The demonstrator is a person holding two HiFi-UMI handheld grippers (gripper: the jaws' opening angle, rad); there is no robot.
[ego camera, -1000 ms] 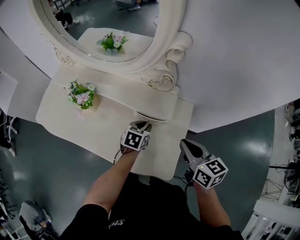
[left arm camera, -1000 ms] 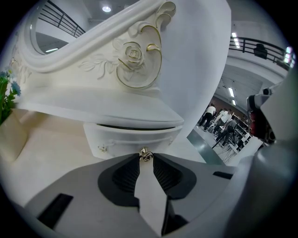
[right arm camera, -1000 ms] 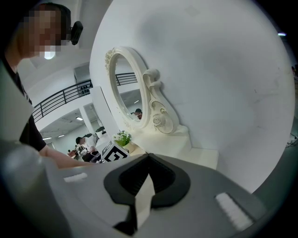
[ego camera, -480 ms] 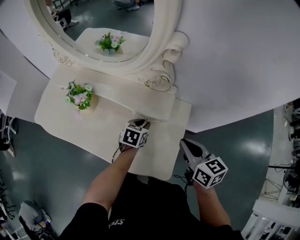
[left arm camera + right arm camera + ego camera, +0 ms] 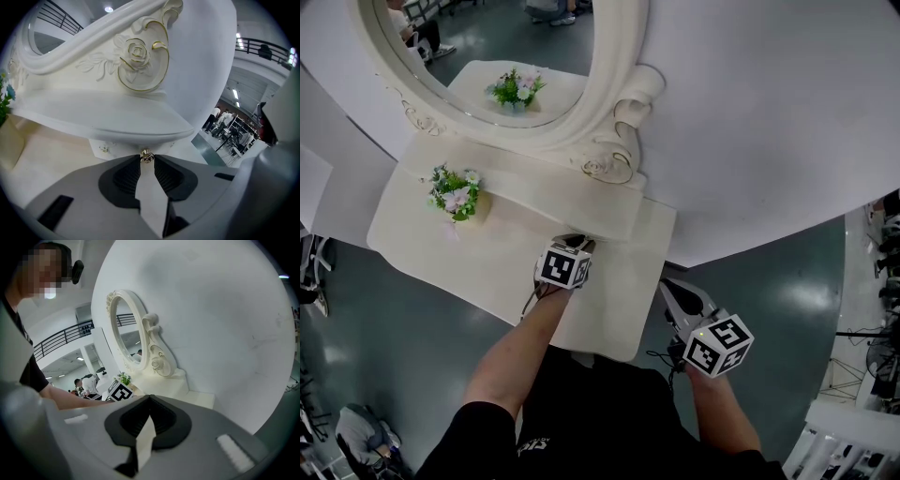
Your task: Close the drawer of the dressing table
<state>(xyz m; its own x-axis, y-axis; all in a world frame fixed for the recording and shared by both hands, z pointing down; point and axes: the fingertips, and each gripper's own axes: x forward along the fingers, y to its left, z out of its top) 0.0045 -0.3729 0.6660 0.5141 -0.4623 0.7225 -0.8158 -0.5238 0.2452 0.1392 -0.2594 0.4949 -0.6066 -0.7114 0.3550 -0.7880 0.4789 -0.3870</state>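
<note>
1. Gold knob (image 5: 146,156) on the little white drawer (image 5: 110,148) is pinched tight between the two jaws of the left gripper (image 5: 147,162).
2. The drawer sits tucked under the curvy shelf (image 5: 117,117), at the back of the dressing table (image 5: 487,255), near its right end.
3. The right gripper (image 5: 149,398) has its jaws pressed together with nothing in them. It hangs just off the table's right edge, over the grey floor (image 5: 787,281).
4. A big oval mirror (image 5: 487,56) stands along the table's back edge.
5. A small bunch of flowers (image 5: 453,192) stands near the table's left end.
</note>
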